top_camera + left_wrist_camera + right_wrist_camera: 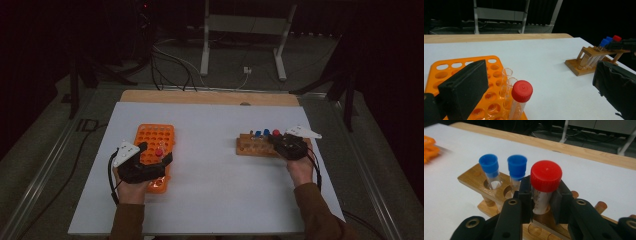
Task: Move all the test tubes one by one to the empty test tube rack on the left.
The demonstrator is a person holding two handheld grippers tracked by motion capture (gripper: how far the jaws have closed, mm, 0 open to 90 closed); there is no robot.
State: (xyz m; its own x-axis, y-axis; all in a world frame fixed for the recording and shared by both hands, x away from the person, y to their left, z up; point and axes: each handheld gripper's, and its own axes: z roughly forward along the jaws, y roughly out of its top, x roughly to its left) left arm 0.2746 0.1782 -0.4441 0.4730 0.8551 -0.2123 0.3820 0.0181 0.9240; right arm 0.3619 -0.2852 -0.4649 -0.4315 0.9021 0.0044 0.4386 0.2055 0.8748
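An orange tube rack (150, 135) lies at the table's left. In it stands a red-capped tube (521, 98) beside two uncapped clear tubes (507, 78). My left gripper (539, 82) is open, its jaws wide apart on either side of that tube without touching it. At the right, a wooden rack (471, 178) holds two blue-capped tubes (489, 167) and another red-capped tube (546, 176). My right gripper (544, 192) is shut on this tube just below its cap, and the tube's lower end still sits in a rack hole.
The white table top (210, 170) has open room between the two racks. A bare wooden strip (210, 96) runs along its far edge. Beyond it are cables and a metal stand's legs (242, 45) on the floor.
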